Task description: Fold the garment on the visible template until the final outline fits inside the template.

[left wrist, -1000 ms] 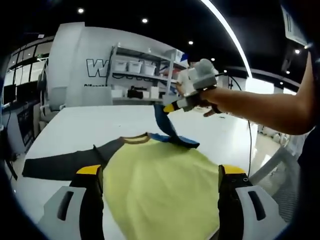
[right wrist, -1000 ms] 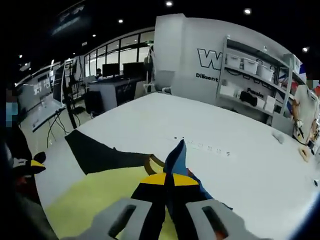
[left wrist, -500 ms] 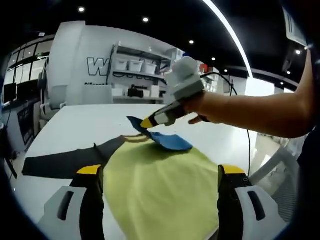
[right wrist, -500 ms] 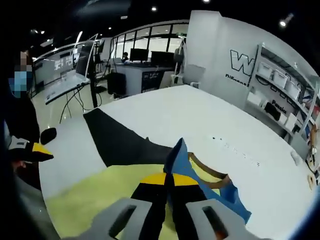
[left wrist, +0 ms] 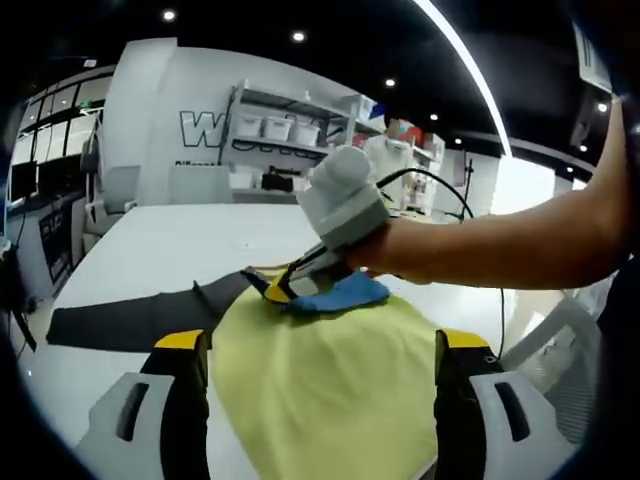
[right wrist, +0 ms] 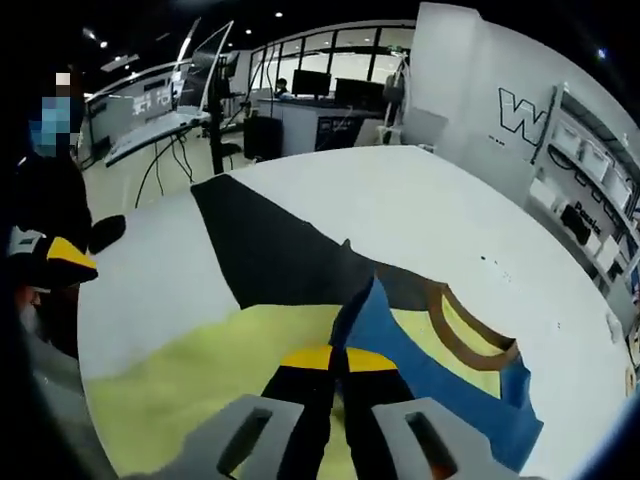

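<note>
One garment (left wrist: 320,370) on the bench (left wrist: 150,250) here: yellow-green body spread flat, a black sleeve (left wrist: 130,320) stretched toward one side edge, and a blue sleeve (right wrist: 440,375) folded in over the chest near the brown collar (right wrist: 465,335).

What could go wrong, I reckon: the blue sleeve is only pinched at its tip, so if the right tool lets go before the cloth lies flat it could bunch up or spring off the body, and the outline would stay too wide. Dragging it could also rumple the yellow panel underneath.

Right tool (right wrist: 338,360) is clamped shut on the end of the blue sleeve, low over the upper chest. Left tool (left wrist: 320,350) sits wide open with nothing in it, its jaws straddling the lower body of the shirt, well back from the collar. I can't make out any template outline.
</note>
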### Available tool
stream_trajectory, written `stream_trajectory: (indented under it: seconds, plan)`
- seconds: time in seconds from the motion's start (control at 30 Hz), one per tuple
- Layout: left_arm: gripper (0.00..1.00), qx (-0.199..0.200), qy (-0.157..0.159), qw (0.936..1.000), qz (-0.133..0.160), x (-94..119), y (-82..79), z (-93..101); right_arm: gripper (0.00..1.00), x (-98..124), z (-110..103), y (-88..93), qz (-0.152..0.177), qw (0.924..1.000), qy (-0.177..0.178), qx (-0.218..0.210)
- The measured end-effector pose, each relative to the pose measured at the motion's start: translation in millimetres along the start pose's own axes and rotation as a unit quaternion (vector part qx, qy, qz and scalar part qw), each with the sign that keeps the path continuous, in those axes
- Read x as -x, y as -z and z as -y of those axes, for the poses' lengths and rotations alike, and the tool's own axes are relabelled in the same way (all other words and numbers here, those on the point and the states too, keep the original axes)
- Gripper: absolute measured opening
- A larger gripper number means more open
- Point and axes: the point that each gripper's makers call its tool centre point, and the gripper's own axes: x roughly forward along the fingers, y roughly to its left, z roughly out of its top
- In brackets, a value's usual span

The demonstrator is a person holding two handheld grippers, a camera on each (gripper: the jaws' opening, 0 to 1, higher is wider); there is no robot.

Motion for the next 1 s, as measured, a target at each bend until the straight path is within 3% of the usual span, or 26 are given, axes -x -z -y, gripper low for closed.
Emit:
stream_trajectory:
  seconds: [0.37,0.57,0.73,0.8,0.93,1.0]
  plan:
    - [0.89,-0.001,-0.002,1.0,-0.006,-1,2.2,0.3,0.0,-26,-17,10.0,0.002,0.9993,-0.021,-0.031]
    - [0.88,-0.001,0.0,1.0,-0.007,-1,2.4,0.5,0.0,-23,-26,6.3,0.008,0.9987,-0.037,-0.035]
    - [0.88,-0.001,0.005,0.9999,-0.009,-2,3.0,2.7,0.0,-17,-15,-0.5,0.025,0.9985,-0.026,-0.041]
    - [0.88,-0.001,0.006,0.9999,-0.01,-3,3.4,3.0,0.0,-22,-16,5.2,0.008,0.9993,-0.027,-0.024]
    - [0.88,-0.001,0.007,0.9999,-0.01,-3,3.7,3.2,0.0,-30,-26,22.0,-0.023,0.9986,-0.038,-0.029]
    - [0.88,0.001,0.007,0.9999,-0.011,-3,4.1,3.0,0.0,-33,-29,26.4,-0.022,0.9988,-0.038,-0.021]
